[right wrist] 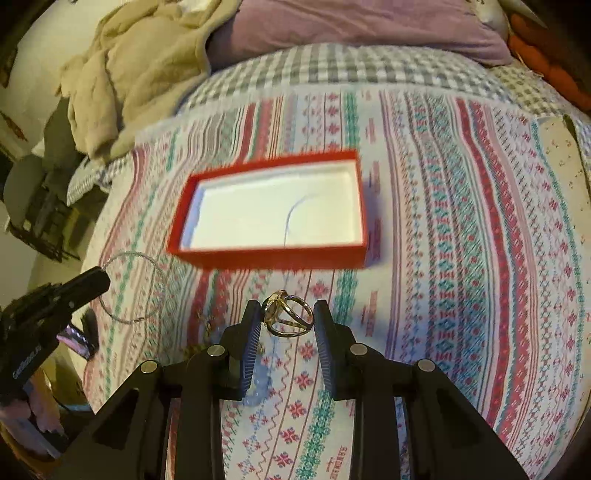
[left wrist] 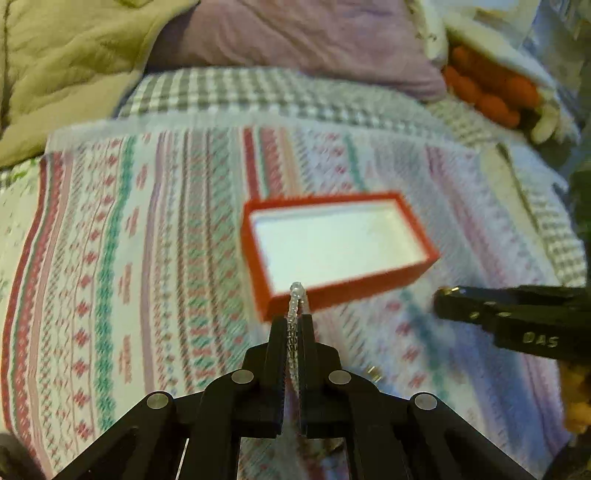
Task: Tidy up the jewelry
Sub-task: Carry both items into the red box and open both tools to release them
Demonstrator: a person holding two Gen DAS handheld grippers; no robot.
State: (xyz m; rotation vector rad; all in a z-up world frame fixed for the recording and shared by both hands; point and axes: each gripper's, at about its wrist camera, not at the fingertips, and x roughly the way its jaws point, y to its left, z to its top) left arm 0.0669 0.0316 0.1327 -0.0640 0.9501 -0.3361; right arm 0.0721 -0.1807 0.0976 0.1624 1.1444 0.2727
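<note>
One patterned bedspread (right wrist: 461,258) fills both views, with one purple pillow (right wrist: 362,22) along the top edge. One red box (right wrist: 269,254), white inside, sits mid-frame in the right wrist view, with a thin thread-like strand lying in it. Two grippers are up. The left gripper (left wrist: 292,321), low centre in its own view, has its fingers pinched tight on one clear beaded bracelet (left wrist: 295,295); the beads run up between the pads and poke out past the tips, in front of the box's near wall. The right gripper (right wrist: 288,317) clamps one cluster of gold rings (right wrist: 290,317) right at its fingertips, just below the box. One pale blue bead strand (right wrist: 258,391) lies on the cloth under its left finger.
</note>
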